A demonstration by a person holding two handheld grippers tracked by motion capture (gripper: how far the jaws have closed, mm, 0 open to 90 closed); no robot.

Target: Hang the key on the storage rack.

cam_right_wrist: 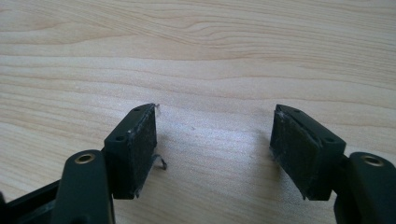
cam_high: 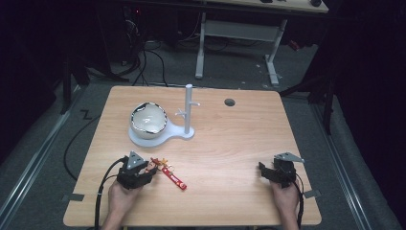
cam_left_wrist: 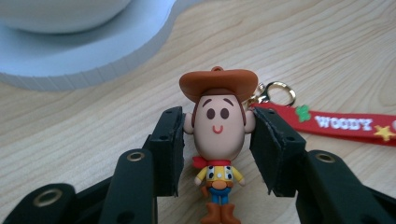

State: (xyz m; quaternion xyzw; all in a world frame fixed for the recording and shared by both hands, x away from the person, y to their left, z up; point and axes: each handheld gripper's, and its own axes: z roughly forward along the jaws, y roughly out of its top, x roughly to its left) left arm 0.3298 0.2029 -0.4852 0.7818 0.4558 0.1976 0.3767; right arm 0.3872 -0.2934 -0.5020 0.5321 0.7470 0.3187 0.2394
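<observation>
High view: the left hand-held gripper (cam_high: 149, 168) sits at the near left of the wooden surface (cam_high: 230, 143), clamped on a cowboy figure keychain (cam_high: 152, 166) whose red strap (cam_high: 174, 178) trails to the right. Beyond it stands a white stand (cam_high: 188, 112) with a bowl (cam_high: 148, 120) on its base. The right hand-held gripper (cam_high: 263, 171) rests near right.

Left gripper view: the pads press the cowboy's head (cam_left_wrist: 218, 122); the stand's base (cam_left_wrist: 93, 51) lies beyond.

Right gripper view: the jaws stand apart over bare wood.
</observation>
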